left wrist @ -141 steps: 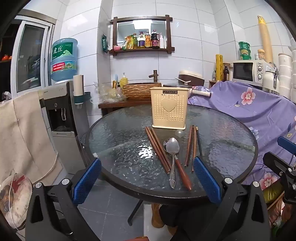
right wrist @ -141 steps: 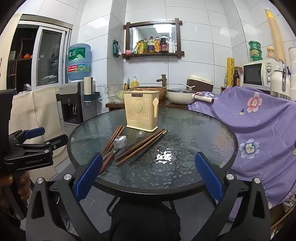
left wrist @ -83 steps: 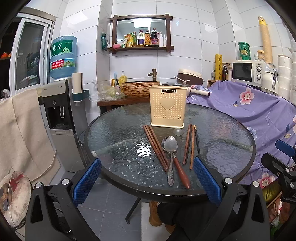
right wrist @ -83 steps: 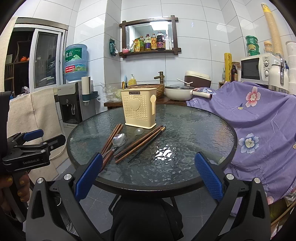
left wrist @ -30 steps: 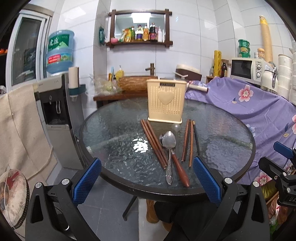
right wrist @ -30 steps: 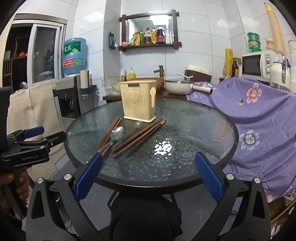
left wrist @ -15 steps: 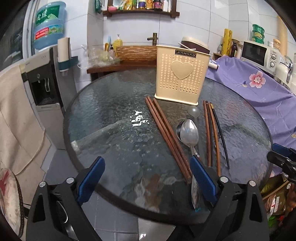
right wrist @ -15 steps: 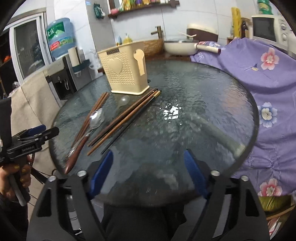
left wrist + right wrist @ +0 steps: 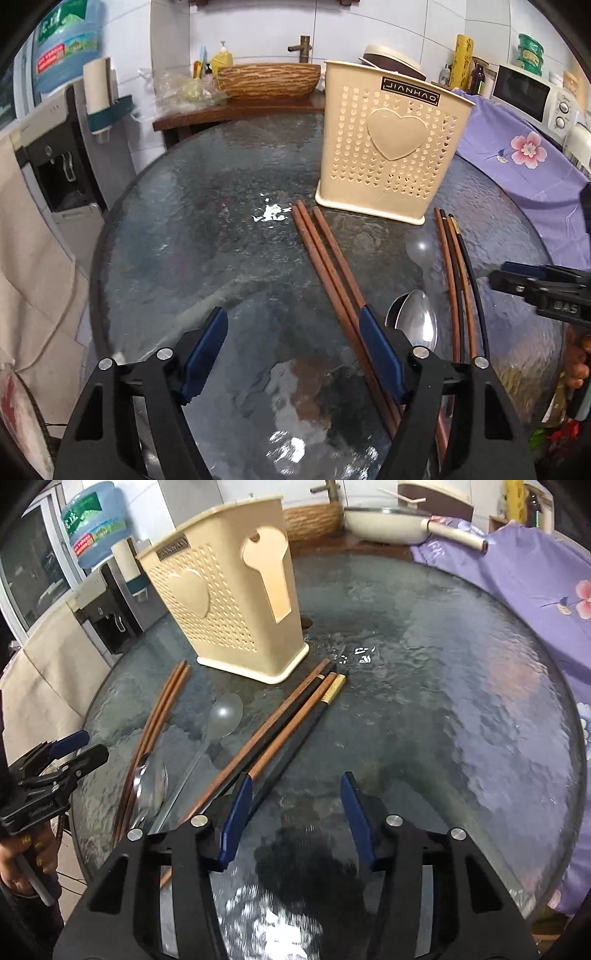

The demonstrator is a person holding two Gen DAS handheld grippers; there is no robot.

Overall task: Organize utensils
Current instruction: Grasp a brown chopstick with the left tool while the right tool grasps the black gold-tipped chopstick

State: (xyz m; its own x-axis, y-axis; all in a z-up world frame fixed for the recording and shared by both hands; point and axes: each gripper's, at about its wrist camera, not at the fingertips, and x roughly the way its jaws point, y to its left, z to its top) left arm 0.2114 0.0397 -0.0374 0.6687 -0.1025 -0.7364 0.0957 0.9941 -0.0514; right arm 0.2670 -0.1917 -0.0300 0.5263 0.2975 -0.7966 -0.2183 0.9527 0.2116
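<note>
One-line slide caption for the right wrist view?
Open right gripper over glass table, beside chopsticks and beige holder.

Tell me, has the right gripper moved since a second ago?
Yes. The right gripper has come forward and tipped down over the table, nearer the holder; its jaws have been closing, with nothing between them.

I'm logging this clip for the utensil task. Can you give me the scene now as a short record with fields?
surface: round glass table
holder: beige, upright, nothing seen in it
left chopsticks: reddish set, flat
right chopsticks: mixed set, flat
spoons: metal spoon and clear spoon, between the sets
left gripper: jaws have been closing, nothing between
right gripper: jaws have been closing, nothing between
</note>
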